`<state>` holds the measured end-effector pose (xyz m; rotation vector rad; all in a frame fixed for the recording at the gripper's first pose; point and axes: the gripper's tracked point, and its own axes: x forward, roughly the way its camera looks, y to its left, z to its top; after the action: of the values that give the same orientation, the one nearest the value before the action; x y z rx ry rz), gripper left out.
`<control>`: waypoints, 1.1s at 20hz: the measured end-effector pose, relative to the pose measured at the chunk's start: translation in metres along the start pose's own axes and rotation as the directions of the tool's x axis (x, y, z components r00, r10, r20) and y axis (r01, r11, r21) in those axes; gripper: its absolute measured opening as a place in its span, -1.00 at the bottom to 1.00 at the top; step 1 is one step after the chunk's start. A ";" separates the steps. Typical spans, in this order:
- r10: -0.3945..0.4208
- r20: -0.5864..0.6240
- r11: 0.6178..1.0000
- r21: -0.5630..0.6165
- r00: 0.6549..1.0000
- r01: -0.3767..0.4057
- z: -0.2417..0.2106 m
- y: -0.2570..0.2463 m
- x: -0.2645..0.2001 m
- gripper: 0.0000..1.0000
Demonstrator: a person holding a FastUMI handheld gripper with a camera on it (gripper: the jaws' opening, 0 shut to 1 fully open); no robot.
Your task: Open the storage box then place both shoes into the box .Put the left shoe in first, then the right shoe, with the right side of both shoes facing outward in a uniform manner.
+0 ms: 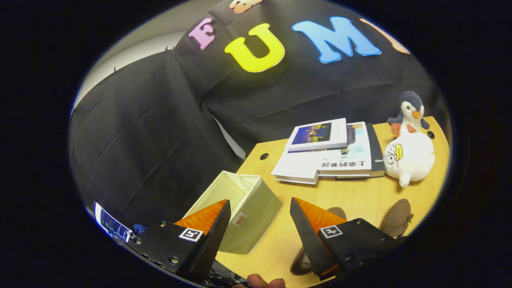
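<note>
Table [360, 200], storage box [244, 208] (open), books [332, 156], plush toys [410, 158], shoes [398, 218]

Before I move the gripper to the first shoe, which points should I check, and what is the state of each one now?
1. Storage box open on top: ok, no lid on it.
2. Box interior free: cannot tell, only part of the inside shows.
3. Gripper open with nothing between its fingers: ok.
4. Shoes located: ok, two brown shoes lie on the table beyond the right finger, partly hidden by it.
5. Which shoe is the left one: cannot tell.
6. Books and plush toys apart from the box: ok.
</note>
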<state>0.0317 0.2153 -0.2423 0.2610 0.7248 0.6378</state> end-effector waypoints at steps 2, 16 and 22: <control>-0.049 -0.015 0.999 0.022 0.999 0.049 -0.013 -0.024 -0.009 0.81; -0.280 -0.318 0.954 0.018 0.906 0.300 -0.144 -0.127 -0.002 0.81; -0.379 -0.368 0.921 -0.058 0.849 0.386 -0.152 -0.158 0.028 0.72</control>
<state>0.0144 0.1103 -0.4356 0.0028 1.1172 0.2963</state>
